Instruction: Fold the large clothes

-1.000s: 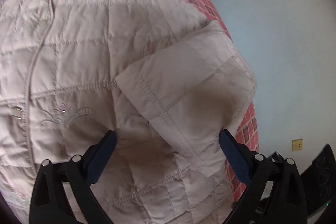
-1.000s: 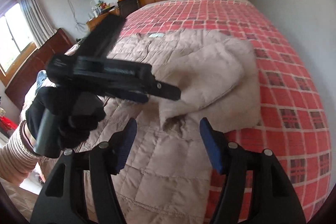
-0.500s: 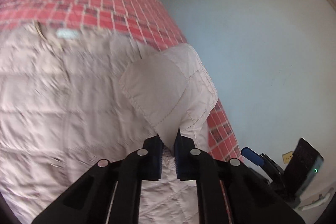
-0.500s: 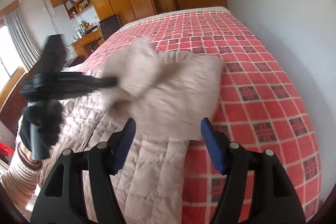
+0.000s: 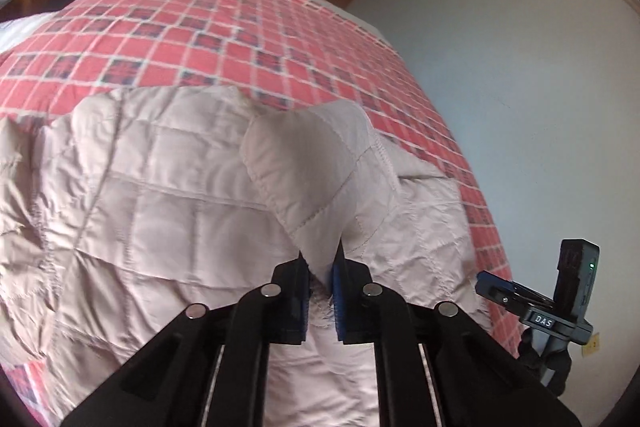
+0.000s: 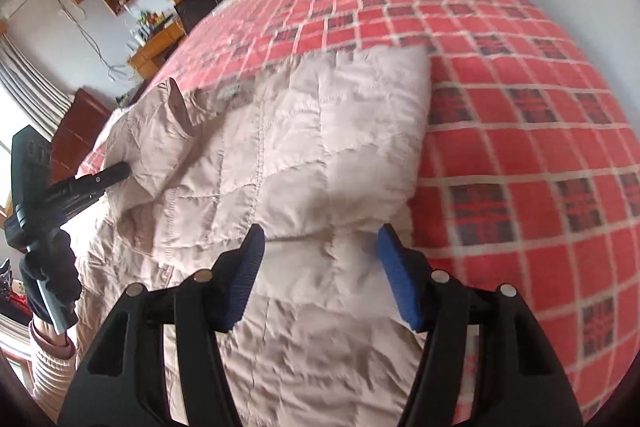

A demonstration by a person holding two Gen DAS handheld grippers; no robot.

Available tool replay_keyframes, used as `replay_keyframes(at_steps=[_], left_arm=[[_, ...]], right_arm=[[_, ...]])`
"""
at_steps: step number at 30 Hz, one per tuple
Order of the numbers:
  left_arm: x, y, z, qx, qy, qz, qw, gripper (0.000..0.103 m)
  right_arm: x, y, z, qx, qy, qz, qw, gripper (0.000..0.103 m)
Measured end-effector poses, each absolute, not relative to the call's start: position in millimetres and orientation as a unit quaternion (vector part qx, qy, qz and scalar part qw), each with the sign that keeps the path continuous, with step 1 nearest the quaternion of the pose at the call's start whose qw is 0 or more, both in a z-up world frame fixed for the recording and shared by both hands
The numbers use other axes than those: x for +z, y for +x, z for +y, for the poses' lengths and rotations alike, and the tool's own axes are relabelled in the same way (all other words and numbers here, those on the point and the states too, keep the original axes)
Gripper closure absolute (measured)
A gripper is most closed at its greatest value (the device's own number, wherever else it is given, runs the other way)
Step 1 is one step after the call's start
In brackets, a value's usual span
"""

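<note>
Two risks are worrying me. My left tool (image 5: 320,283) is pinching the sleeve (image 5: 316,167) of the quilted jacket (image 5: 152,195) lying on the bed (image 5: 224,27), and that slick fabric could be slipping out mid-fold. My right tool (image 6: 320,267) is hanging wide and empty, pinning nothing, so the body may be dragging along.

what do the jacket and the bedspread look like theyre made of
Jacket: thin woven shell, probably nylon or polyester, slight sheen, padded, stitched in puffy squares. Bedspread: matte woven cloth, maybe cotton, red check with dark squares; blur hides the weave.
</note>
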State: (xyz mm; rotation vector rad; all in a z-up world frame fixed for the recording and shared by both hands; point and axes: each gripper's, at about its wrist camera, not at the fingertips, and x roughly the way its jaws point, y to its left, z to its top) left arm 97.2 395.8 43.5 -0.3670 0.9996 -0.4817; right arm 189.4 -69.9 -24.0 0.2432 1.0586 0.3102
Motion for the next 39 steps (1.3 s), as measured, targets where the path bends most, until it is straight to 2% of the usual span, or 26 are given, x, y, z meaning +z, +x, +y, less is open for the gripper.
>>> replay_keyframes(at_steps=[5, 8, 9, 10, 14, 18, 21, 23, 24, 25, 28, 33, 35, 39], left_arm=[[13.5, 109.1, 421.8, -0.207, -0.191, 0.498, 0.821, 0.076], [15.2, 98.1, 437.5, -0.181, -0.191, 0.492, 0.83, 0.066], [20.6, 91.5, 441.1, -0.17, -0.184, 0.486, 0.837, 0.06], [27.8, 84.8, 443.3, -0.157, -0.173, 0.477, 0.847, 0.054], [55.3, 64.3, 422.0, -0.156, -0.114, 0.443, 0.876, 0.044], [70.5, 48.5, 352.1, -0.158, 0.012, 0.422, 0.893, 0.035], [53.7, 54.6, 306.3, -0.145, 0.091, 0.432, 0.886, 0.034], [37.4, 65.4, 294.6, -0.129, 0.106, 0.453, 0.876, 0.04], [27.8, 72.7, 292.9, -0.111, 0.11, 0.462, 0.873, 0.062], [24.3, 74.7, 294.9, -0.102, 0.106, 0.464, 0.873, 0.08], [28.6, 77.4, 319.9, -0.121, 0.033, 0.463, 0.878, 0.094], [61.6, 58.3, 384.8, -0.133, -0.048, 0.415, 0.899, 0.096], [64.5, 53.3, 414.7, -0.151, -0.086, 0.418, 0.892, 0.09], [52.5, 50.6, 473.3, -0.158, -0.156, 0.434, 0.873, 0.064]], right_arm=[[-41.0, 199.3, -52.4, 0.12, 0.069, 0.527, 0.839, 0.043], [-39.7, 197.9, -48.7, 0.114, 0.053, 0.526, 0.841, 0.043], [-36.2, 196.1, -50.2, 0.112, 0.055, 0.524, 0.842, 0.044], [-33.0, 194.2, -51.2, 0.11, 0.058, 0.521, 0.844, 0.045], [-15.5, 183.4, -49.1, 0.12, 0.066, 0.503, 0.854, 0.045], [-16.0, 187.4, -36.2, 0.128, 0.063, 0.515, 0.845, 0.045], [-21.9, 191.6, -34.3, 0.122, 0.063, 0.523, 0.841, 0.045], [-27.6, 194.0, -36.0, 0.121, 0.068, 0.529, 0.837, 0.045], [-30.3, 195.0, -36.6, 0.12, 0.069, 0.532, 0.835, 0.045], [-33.0, 195.4, -37.5, 0.12, 0.07, 0.534, 0.834, 0.045], [-36.6, 195.8, -36.9, 0.124, 0.067, 0.533, 0.834, 0.045], [-40.6, 198.6, -42.1, 0.133, 0.083, 0.533, 0.832, 0.045], [-41.2, 198.8, -43.2, 0.135, 0.087, 0.532, 0.831, 0.045], [-40.4, 198.5, -39.8, 0.134, 0.081, 0.53, 0.833, 0.043]])
